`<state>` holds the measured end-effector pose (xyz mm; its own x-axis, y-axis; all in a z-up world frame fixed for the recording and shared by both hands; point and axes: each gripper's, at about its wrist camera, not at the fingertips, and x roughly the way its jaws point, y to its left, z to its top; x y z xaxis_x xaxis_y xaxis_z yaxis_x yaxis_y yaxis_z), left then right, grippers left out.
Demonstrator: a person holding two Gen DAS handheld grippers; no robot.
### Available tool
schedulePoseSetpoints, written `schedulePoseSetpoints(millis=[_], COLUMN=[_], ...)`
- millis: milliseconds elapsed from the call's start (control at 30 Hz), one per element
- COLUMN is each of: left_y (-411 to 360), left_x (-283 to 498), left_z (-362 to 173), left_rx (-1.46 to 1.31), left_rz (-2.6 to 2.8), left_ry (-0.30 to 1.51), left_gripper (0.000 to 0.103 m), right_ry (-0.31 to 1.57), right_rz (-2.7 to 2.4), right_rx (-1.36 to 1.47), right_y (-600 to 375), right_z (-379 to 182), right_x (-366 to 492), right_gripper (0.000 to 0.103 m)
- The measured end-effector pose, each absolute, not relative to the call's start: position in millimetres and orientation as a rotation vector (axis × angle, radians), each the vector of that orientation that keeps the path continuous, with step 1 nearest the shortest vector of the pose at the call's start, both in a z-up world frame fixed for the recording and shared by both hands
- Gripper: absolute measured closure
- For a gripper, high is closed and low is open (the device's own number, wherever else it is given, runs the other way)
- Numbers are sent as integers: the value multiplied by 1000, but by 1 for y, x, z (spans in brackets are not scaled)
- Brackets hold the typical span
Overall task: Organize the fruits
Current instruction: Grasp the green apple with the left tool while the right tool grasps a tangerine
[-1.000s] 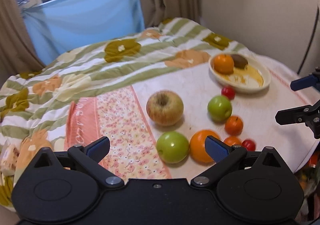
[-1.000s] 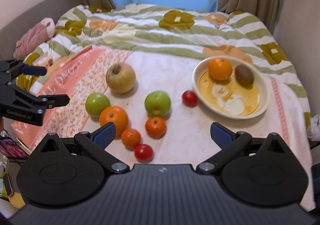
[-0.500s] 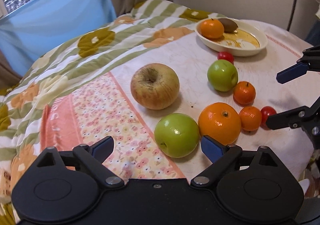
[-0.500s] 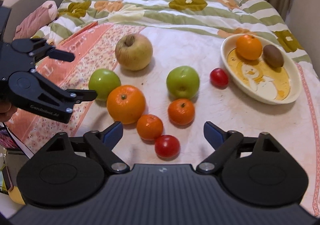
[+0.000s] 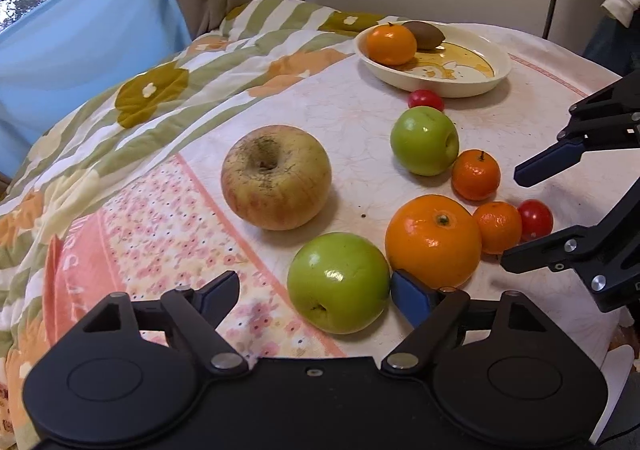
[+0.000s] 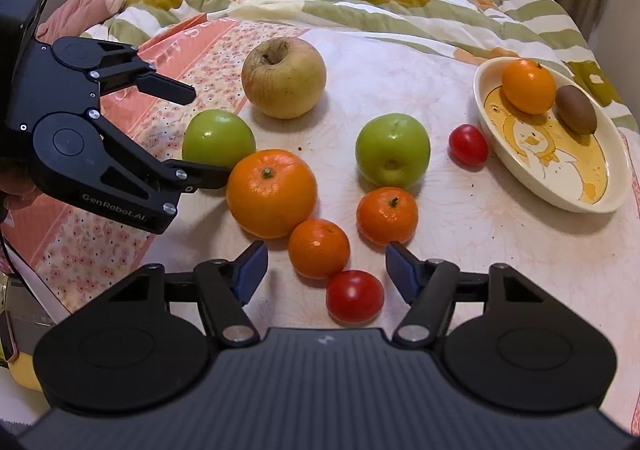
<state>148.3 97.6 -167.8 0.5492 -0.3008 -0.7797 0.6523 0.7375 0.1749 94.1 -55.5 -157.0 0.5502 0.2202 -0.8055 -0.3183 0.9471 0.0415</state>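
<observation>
Fruit lies on a quilt-covered table. My left gripper (image 5: 316,292) is closing with the near green apple (image 5: 338,288) between its fingers; the left pad stands clear of it. My right gripper (image 6: 326,268) is also closing, around a small mandarin (image 6: 319,248) and a red tomato (image 6: 354,296), touching neither. A large orange (image 6: 272,192) sits between the two grippers. Further back are a big yellowish apple (image 5: 276,176), a second green apple (image 6: 392,150), another mandarin (image 6: 387,214) and a second tomato (image 6: 468,144).
A cream bowl (image 6: 612,154) at the right holds an orange (image 6: 528,86) and a kiwi (image 6: 576,110). A pink cushion (image 6: 80,10) lies at the far left. Curtains and a window stand behind the table, and its edge drops off at the near right.
Both grippers have come down and closer to the fruit, and their jaws have narrowed. The left one now straddles the near green apple, the right one the small mandarin and tomato.
</observation>
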Motion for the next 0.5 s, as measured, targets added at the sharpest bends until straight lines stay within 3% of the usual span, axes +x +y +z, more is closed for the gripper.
schedulePoseSetpoints(millis=[67, 133, 500], left_y=[96, 92, 91], left_x=[149, 150, 146], left_z=[-170, -175, -178], left_rx=[485, 498, 489], left_rz=[-603, -621, -614], left_ry=[820, 843, 840], left_gripper=[27, 41, 42], right_ry=[938, 941, 947], right_rz=[323, 326, 336], right_rx=[-116, -118, -120], right_y=[-55, -54, -54], right_z=[-158, -159, -166], right_x=[95, 96, 100], right_gripper=[25, 26, 31])
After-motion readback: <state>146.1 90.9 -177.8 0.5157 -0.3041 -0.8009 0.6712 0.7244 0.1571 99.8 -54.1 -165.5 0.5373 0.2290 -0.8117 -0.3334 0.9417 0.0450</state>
